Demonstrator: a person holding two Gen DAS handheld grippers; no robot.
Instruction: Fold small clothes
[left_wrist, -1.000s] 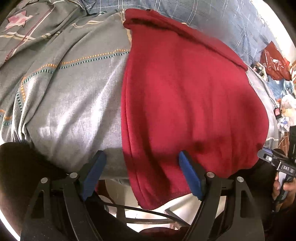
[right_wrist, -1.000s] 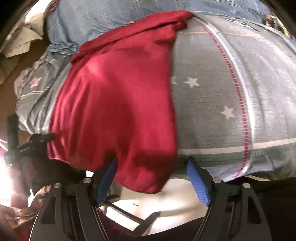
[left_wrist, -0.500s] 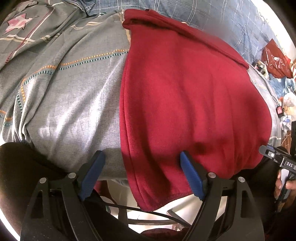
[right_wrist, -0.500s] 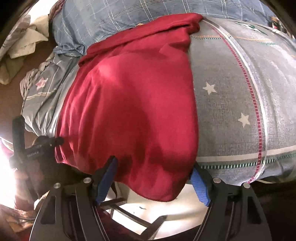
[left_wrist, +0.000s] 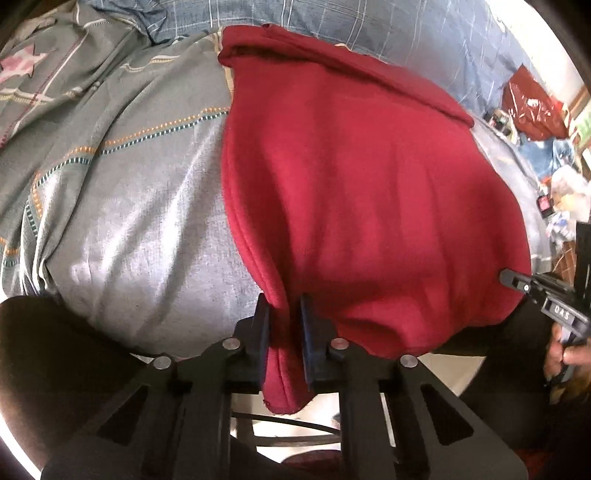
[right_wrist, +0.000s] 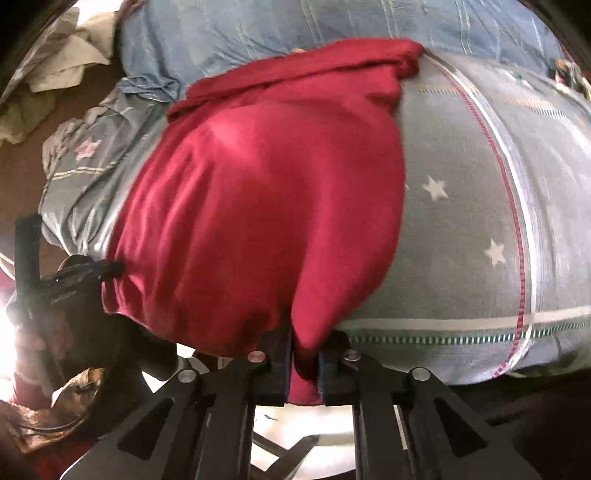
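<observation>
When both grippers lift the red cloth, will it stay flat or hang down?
The red cloth will probably sag between the left gripper and right gripper: it already drapes over the bed edge. Its bunching between the fingers suggests soft, light fabric.

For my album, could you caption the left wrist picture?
Left claw pinching the red garment's near corner over the bedsheet.

Bed w/ grey patterned sheet (left_wrist: 140, 206): stars, stripes, dotted lines. Blue plaid blanket (right_wrist: 332, 26) at far end. Brown floor (right_wrist: 22, 158) w/ crumpled pale cloths (right_wrist: 66, 59). Bright light low, near edge.
</observation>
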